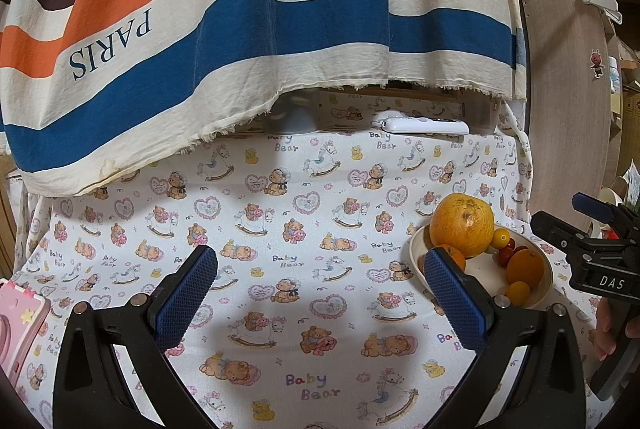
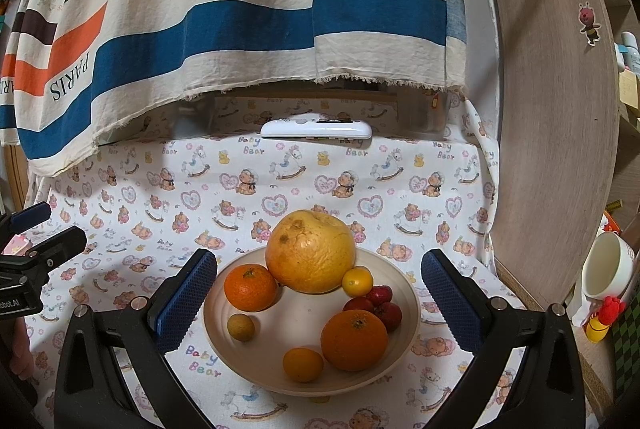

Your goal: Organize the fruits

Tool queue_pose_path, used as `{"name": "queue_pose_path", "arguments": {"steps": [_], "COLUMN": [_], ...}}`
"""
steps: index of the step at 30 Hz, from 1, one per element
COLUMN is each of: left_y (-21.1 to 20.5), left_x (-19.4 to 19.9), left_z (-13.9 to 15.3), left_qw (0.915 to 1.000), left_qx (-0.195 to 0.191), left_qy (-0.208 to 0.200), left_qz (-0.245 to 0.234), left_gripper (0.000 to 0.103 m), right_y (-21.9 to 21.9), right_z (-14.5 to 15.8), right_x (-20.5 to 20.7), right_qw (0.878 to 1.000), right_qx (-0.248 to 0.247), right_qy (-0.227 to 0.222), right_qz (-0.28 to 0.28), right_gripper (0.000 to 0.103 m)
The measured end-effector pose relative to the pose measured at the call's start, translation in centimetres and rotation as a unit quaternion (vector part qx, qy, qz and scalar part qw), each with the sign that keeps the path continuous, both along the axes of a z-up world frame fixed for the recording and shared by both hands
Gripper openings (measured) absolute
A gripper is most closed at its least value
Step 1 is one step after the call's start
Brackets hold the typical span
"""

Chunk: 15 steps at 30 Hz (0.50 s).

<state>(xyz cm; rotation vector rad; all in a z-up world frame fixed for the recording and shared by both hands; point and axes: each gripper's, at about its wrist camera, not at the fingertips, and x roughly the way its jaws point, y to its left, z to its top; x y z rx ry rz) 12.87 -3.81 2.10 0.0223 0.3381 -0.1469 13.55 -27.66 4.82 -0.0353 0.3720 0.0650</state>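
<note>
A cream plate [image 2: 404, 305] on the bear-print cloth holds a large yellow-orange grapefruit [image 2: 310, 251], two oranges [image 2: 250, 287] [image 2: 354, 339], small yellow citrus [image 2: 357, 281] [image 2: 303, 364], a brownish round fruit [image 2: 241, 327] and red small fruits [image 2: 380, 303]. My right gripper [image 2: 316, 301] is open and empty, its fingers on either side of the plate. My left gripper [image 1: 320, 293] is open and empty over bare cloth, left of the plate [image 1: 418, 249]. The grapefruit [image 1: 462, 225] shows in the left wrist view.
A white remote [image 2: 316, 129] lies at the back under a hanging striped cloth [image 2: 240, 9]. A wooden panel [image 2: 560, 109] stands at the right, with a white mug [image 2: 608, 265] beside it. A pink box [image 1: 16, 325] sits at the left edge.
</note>
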Motion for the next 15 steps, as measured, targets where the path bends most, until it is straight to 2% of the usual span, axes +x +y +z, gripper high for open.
{"name": "queue_pose_path", "arguments": {"steps": [15], "left_y": [-0.02], "left_x": [0.01], "left_z": [-0.08], "left_qw": [1.0], "left_qx": [0.0], "left_qy": [0.002], "left_qz": [-0.001], "left_gripper": [0.103], "right_y": [-0.04], "right_z": [0.02], "right_x": [0.06], "right_qw": [1.0], "right_qx": [0.0], "right_qy": [0.0], "right_qz": [0.0], "right_gripper": [0.103]}}
